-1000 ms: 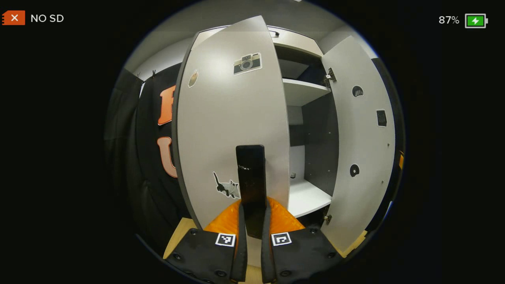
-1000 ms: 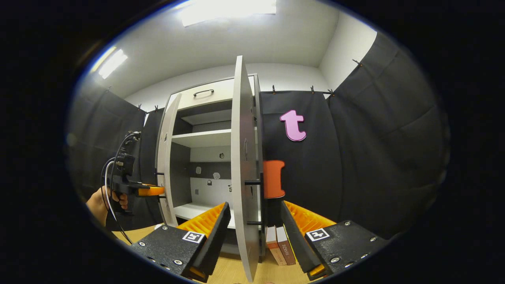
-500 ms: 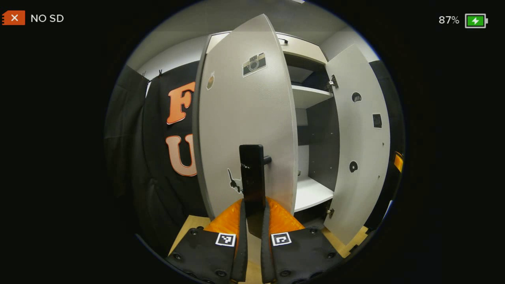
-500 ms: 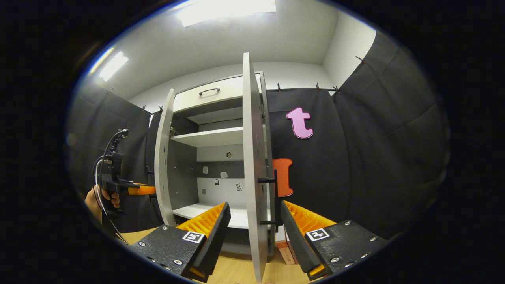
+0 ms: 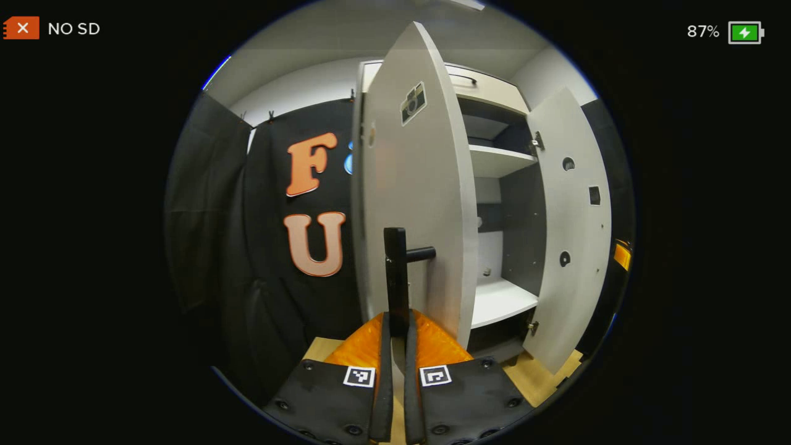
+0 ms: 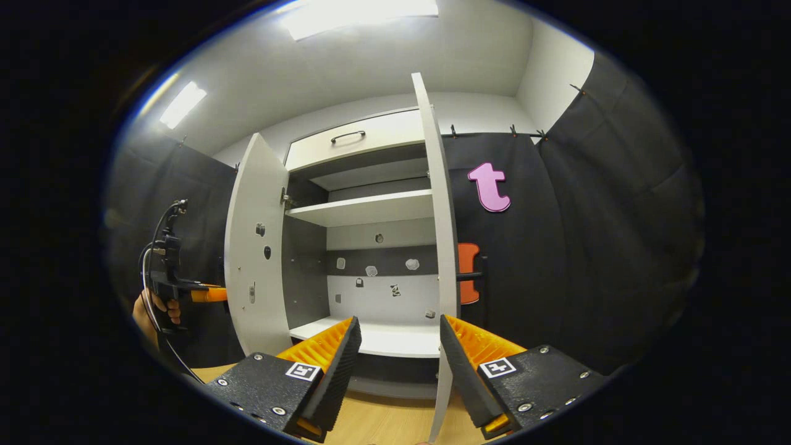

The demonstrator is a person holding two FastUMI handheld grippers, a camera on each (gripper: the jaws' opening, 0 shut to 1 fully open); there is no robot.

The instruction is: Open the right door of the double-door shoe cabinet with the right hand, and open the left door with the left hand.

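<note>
Both doors of the shoe cabinet (image 6: 364,272) are seen swung wide; the task is judged nearly done.

Left gripper (image 5: 395,346): fingers pressed nearly together, pinching the black handle (image 5: 396,281) of the left door (image 5: 420,210). The handle bar is seen standing upright between the pads, its post running to the door face. In the right gripper view the same gripper (image 6: 207,295) is seen at the left door's (image 6: 256,247) outer side, with a hand (image 6: 151,309) on its grip.

Right gripper (image 6: 395,346): fingers spread, nothing held. The right door (image 6: 440,247) is seen edge-on between them, touching neither as far as can be told; its handle (image 6: 473,276) sits on the far side.

Step in hand: last of the left door's swing, or letting go. Next move is judged to call for the left fingers being opened and drawn straight back off the bar, so the door is not dragged shut. Shelves (image 6: 371,210) are seen bare.
</note>
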